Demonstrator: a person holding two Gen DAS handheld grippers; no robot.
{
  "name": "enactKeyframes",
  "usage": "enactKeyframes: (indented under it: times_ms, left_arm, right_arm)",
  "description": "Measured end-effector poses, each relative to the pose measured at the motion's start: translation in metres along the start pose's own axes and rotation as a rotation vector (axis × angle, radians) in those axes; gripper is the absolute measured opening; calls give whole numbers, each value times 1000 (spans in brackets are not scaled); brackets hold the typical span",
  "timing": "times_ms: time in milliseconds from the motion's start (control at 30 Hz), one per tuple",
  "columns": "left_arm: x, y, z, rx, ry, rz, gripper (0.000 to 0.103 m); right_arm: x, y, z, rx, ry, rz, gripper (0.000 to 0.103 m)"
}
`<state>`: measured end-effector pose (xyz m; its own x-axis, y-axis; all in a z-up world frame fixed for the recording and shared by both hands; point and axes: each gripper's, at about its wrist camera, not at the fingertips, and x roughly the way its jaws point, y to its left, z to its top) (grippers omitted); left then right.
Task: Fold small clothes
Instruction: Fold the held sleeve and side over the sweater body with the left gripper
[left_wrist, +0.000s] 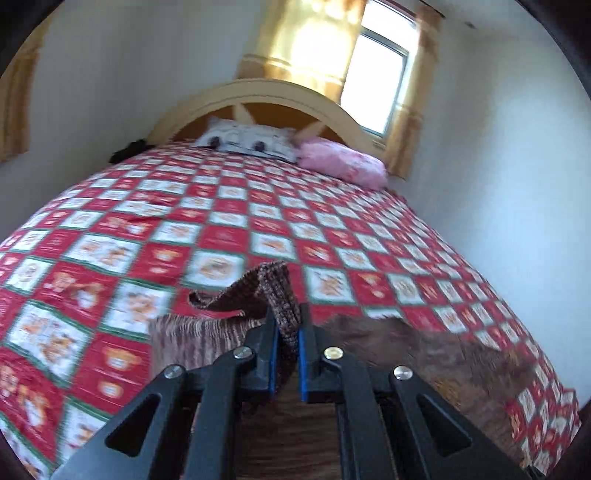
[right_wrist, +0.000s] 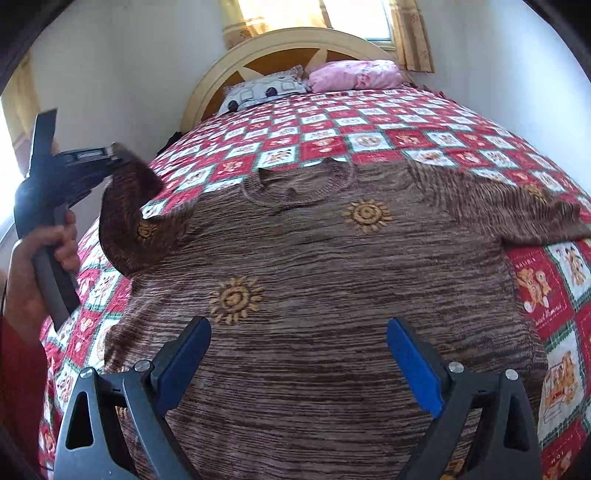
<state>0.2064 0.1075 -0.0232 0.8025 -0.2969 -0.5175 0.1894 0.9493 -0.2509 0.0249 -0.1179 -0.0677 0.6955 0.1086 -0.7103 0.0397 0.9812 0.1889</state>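
The brown sweater (right_wrist: 314, 295) lies flat on the bed (right_wrist: 369, 122), neck toward 12 o'clock; the left gripper (left_wrist: 287, 343) has its jaws closed on the sleeve (right_wrist: 125, 218), lifted at 9 o'clock; the right gripper (right_wrist: 299, 365) hangs over the sweater, jaws wide open.

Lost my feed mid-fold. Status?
Left tool shut on sweater sleeve, lifted. Right tool open above sweater body. Nothing in the way.
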Motion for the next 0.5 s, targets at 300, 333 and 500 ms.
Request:
enactKeyframes:
  times_ms: [300,333,500]
  left_arm:
    - [38,-67,-84,108,202,29,13]
    - [30,-66,-87,108,208,31,15]
    - [-24,-30,-94,24,138,84,67]
  right_arm:
    - [0,-17,-2,23,14,-14,97]
    - [0,-19,-2,25,14,-13,97]
    - [2,-23,11,42,9,10,97]
